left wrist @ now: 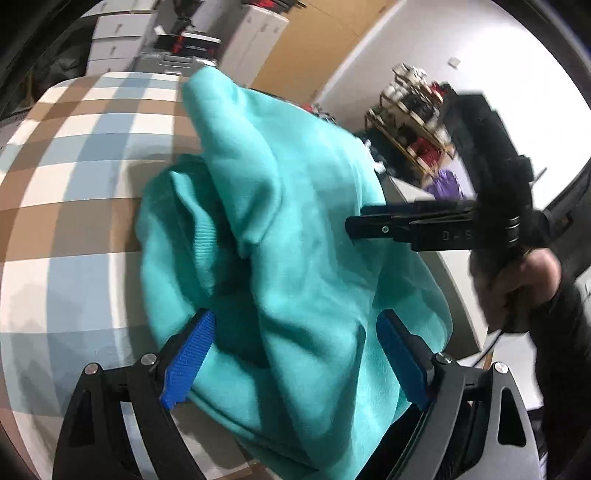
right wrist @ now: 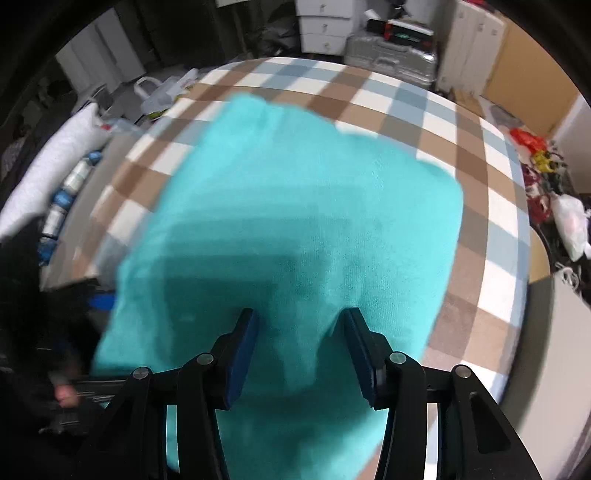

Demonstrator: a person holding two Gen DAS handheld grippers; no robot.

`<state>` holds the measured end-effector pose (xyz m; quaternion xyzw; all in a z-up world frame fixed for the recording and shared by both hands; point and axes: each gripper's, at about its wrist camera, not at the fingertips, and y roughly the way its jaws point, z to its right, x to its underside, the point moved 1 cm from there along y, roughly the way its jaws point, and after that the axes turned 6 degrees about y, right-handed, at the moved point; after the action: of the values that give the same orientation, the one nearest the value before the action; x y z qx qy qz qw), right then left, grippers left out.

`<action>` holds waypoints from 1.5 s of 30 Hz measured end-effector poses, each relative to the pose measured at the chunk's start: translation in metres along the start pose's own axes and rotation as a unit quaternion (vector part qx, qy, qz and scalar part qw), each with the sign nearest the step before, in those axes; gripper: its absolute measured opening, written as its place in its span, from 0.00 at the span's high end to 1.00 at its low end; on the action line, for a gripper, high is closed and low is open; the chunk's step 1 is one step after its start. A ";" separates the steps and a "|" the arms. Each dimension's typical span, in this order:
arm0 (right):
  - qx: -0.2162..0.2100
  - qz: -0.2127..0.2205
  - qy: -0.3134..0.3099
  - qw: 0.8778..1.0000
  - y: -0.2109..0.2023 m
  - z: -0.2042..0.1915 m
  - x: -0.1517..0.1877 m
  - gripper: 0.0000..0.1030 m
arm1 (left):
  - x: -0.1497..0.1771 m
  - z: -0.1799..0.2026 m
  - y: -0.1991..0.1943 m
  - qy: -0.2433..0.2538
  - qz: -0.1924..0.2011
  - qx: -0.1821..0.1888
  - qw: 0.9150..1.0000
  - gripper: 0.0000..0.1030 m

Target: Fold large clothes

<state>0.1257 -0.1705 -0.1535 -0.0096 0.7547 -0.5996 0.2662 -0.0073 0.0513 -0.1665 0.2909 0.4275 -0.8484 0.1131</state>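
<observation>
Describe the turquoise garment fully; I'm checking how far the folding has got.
The turquoise fleece-like sweatshirt is soft, thick and rumpled, with a ribbed cuff showing among its folds. It is bunched and partly lifted over the brown, blue and white checked blanket, not yet folded flat. Fabric lies between the left gripper's wide blue fingers, and the right gripper has cloth between its fingers.

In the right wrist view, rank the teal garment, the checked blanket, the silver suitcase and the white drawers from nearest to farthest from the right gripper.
1. Teal garment: right at the right gripper, between its fingers.
2. Checked blanket: beneath and beyond the garment.
3. Silver suitcase: past the blanket's far edge.
4. White drawers: beside the suitcase; the two are too close to call.
</observation>
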 end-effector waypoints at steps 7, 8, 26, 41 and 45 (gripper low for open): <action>-0.089 0.076 0.083 0.990 -0.005 0.019 0.009 0.51 | -0.012 -0.019 -0.058 -0.016 0.105 0.052 0.993 0.17; -0.103 0.086 0.093 0.987 -0.008 0.024 0.012 0.51 | -0.015 -0.017 -0.065 -0.010 0.115 0.054 0.992 0.17; -0.340 0.080 0.251 0.903 0.012 0.063 0.118 1.00 | -0.084 0.024 0.071 0.052 -0.056 0.002 0.997 0.20; -0.169 0.082 0.118 0.975 -0.024 0.026 0.114 0.72 | -0.004 0.040 0.051 0.073 -0.107 0.040 0.991 0.20; -0.192 0.069 0.146 0.968 0.007 0.039 0.111 0.85 | 0.000 0.033 0.042 0.039 -0.078 0.056 0.995 0.20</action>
<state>0.0483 -0.2405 -0.2083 0.0793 0.8853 -0.4183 0.1871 -0.0021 0.0001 -0.1793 0.2955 0.4043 -0.8655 0.0135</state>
